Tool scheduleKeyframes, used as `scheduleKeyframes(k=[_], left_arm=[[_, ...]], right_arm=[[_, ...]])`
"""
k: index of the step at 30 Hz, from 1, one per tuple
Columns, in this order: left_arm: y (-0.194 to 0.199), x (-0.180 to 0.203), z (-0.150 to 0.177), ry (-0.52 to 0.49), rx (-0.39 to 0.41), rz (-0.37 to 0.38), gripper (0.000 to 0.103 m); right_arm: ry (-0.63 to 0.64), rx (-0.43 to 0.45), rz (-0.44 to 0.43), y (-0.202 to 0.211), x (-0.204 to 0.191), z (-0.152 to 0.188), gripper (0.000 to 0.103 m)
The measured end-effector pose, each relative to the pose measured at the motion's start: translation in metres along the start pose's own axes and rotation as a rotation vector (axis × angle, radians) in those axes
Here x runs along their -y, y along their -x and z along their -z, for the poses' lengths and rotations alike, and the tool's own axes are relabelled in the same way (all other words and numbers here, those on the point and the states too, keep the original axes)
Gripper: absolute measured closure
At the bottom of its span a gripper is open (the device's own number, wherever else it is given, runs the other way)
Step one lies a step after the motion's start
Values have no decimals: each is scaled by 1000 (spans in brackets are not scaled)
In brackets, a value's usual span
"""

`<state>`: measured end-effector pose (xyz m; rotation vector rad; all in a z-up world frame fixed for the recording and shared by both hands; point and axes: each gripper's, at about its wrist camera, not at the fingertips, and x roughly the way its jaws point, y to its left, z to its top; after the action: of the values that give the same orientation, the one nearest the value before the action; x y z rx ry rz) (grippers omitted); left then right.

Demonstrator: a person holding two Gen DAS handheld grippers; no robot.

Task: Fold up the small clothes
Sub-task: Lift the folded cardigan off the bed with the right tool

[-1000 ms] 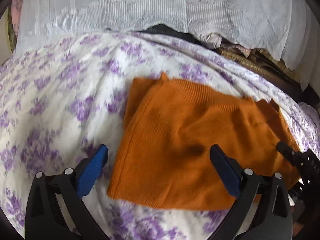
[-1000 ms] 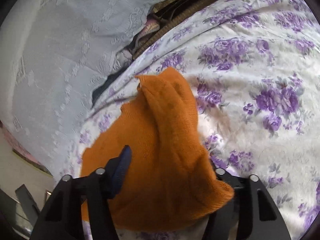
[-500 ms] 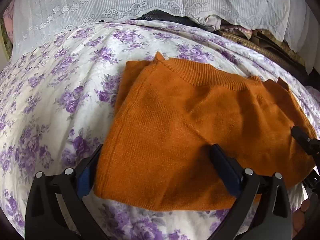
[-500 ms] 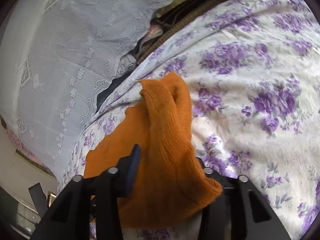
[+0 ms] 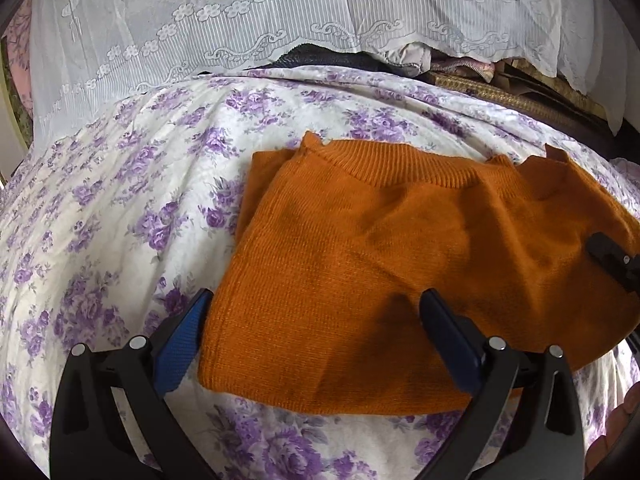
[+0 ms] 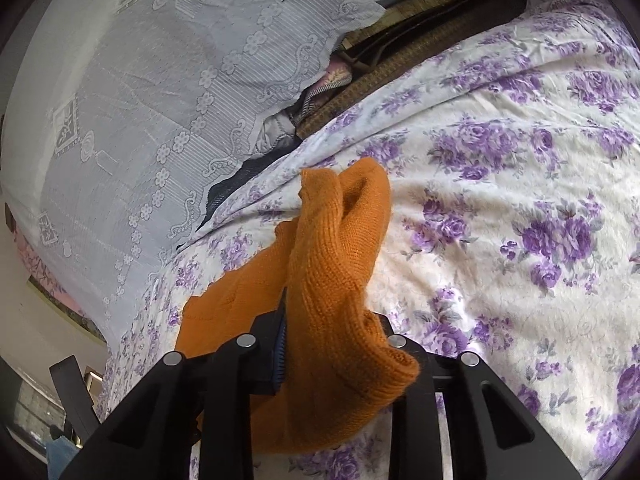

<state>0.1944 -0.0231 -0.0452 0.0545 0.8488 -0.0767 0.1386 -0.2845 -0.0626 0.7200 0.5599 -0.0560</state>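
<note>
On the far left hangs a white lace curtain (image 5: 256,32), and it runs along the whole far side of the bed. Under it lies a bed sheet (image 5: 100,216) with purple flowers on it, and it covers the bed from left to right. The left gripper (image 5: 316,332) hangs low over the near part of the sheet. Its blue pads (image 5: 180,348) stand wide apart, so it is open. The left pad is just beside the left edge of the orange sweater (image 5: 400,272), and the right pad sits over the cloth, but the pads do not squeeze anything. The sweater is small and knitted. It lies on the sheet, a bit right of the middle, with its ribbed neck on the far side and one side already folded in (you can see a second layer peeking out at the far left corner). At the far right edge of the left view, a black finger of the right gripper (image 6: 332,336) rests on the right end of the sweater. In the right view, that gripper has a thick bunch of the sweater between its fingers, and the jaws are closing on it. The blue pad on the left presses against the knit, and the cloth bulges up and over the right finger. To the right of the sweater there is only more flowery sheet.
</note>
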Motion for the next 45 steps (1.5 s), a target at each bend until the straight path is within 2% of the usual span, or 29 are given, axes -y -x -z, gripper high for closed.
scheduleKeyframes(k=[13, 30, 40, 45], left_arm=[[2, -3, -1, 12, 0, -1, 4], [-5, 2, -9, -17, -20, 6, 4], [-26, 9, -59, -62, -34, -9, 4], [-40, 15, -69, -90, -36, 16, 4]], right_arm=[[75, 3, -22, 5, -24, 0, 76], [182, -28, -73, 16, -65, 16, 78], [252, -53, -79, 13, -80, 25, 78], [318, -73, -69, 5, -97, 35, 78]])
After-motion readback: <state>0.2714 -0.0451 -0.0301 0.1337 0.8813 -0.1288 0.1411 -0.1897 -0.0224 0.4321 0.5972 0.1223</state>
